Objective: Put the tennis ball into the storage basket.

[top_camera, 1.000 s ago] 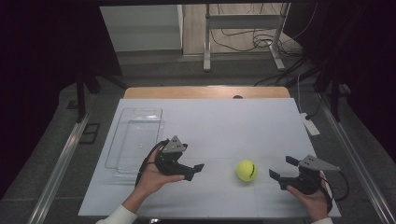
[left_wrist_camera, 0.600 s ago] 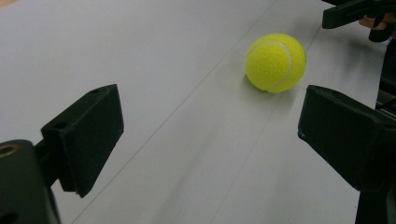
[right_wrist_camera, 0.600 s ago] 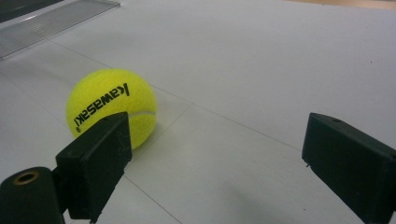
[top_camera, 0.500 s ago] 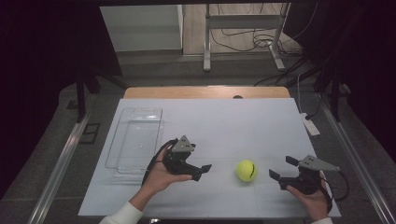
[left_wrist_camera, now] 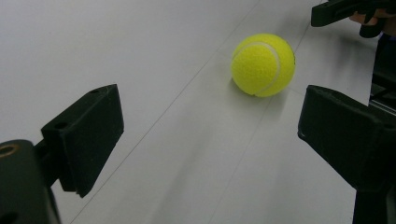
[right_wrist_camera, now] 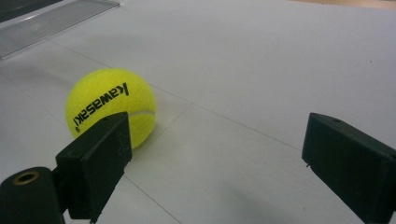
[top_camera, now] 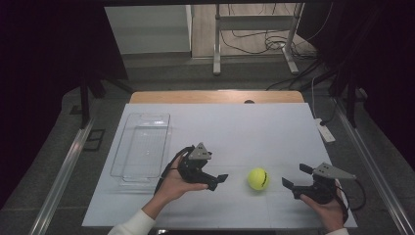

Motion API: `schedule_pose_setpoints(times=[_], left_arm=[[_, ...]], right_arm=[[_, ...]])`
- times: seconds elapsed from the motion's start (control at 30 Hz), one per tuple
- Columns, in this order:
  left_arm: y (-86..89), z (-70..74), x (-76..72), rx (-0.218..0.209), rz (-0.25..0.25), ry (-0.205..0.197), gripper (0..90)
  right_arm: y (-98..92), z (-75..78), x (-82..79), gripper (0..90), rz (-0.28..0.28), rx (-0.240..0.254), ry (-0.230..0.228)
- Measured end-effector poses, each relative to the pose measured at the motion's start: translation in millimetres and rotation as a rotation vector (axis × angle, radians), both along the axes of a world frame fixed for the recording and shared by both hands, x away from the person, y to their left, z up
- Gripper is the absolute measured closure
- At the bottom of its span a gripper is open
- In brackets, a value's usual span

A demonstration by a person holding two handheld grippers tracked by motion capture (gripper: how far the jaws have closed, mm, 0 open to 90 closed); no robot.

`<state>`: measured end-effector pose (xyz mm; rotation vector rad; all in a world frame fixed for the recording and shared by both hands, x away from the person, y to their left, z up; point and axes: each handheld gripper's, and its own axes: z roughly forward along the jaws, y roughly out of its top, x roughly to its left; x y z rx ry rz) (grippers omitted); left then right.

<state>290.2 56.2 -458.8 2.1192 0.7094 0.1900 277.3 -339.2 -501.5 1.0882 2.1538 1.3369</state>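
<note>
A yellow tennis ball (top_camera: 258, 178) with black lettering lies on the white table (top_camera: 235, 132), near the front and between both grippers. My left gripper (top_camera: 218, 177), held in a hand, is open a short way to the ball's left and points at it. In the left gripper view the ball (left_wrist_camera: 263, 64) lies ahead and to the right of the open left gripper (left_wrist_camera: 210, 128), with nothing between the jaws. My right gripper (top_camera: 296, 176) is open just right of the ball. In the right gripper view the ball (right_wrist_camera: 109, 105) sits behind the left jaw of the right gripper (right_wrist_camera: 215, 156).
A clear plastic tray (top_camera: 142, 147) stands at the table's left, its corner (right_wrist_camera: 51, 18) showing in the right gripper view. A white power strip (top_camera: 325, 131) lies off the right edge. The other gripper (left_wrist_camera: 345, 11) shows beyond the ball in the left gripper view.
My left gripper has moved right, closer to the ball. The ball and the right gripper have stayed where they were.
</note>
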Motion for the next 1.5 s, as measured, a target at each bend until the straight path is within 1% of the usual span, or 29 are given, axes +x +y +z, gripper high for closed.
schedule_pose_setpoints(times=[0.77, 0.97, 1.27, 1.33, 1.37, 1.5], left_arm=[[-15.2, -0.5, 5.8, -0.016, -0.031, 0.013, 8.1], [-19.0, 0.0, 6.2, -0.015, -0.044, 0.016, 8.1], [-29.3, 0.5, 7.3, -0.018, -0.061, 0.020, 8.1], [-30.2, 0.7, 7.7, -0.013, -0.066, 0.020, 8.1], [-32.0, 0.4, 7.9, -0.018, -0.066, 0.024, 8.1], [-35.9, -0.2, 8.7, -0.007, -0.079, 0.025, 8.1]], right_arm=[[-0.5, 0.0, 0.0, 8.6, -0.004, 0.002, 0.001], [-0.7, 0.2, -0.1, 8.6, -0.003, 0.005, -0.002], [-0.5, 0.2, 0.1, 8.5, -0.004, 0.003, -0.001], [-0.3, 0.1, 0.1, 8.6, -0.003, 0.003, 0.000], [-0.3, 0.1, 0.0, 8.5, -0.003, 0.003, 0.000], [-0.7, 0.0, 0.1, 8.5, -0.004, 0.006, 0.000]])
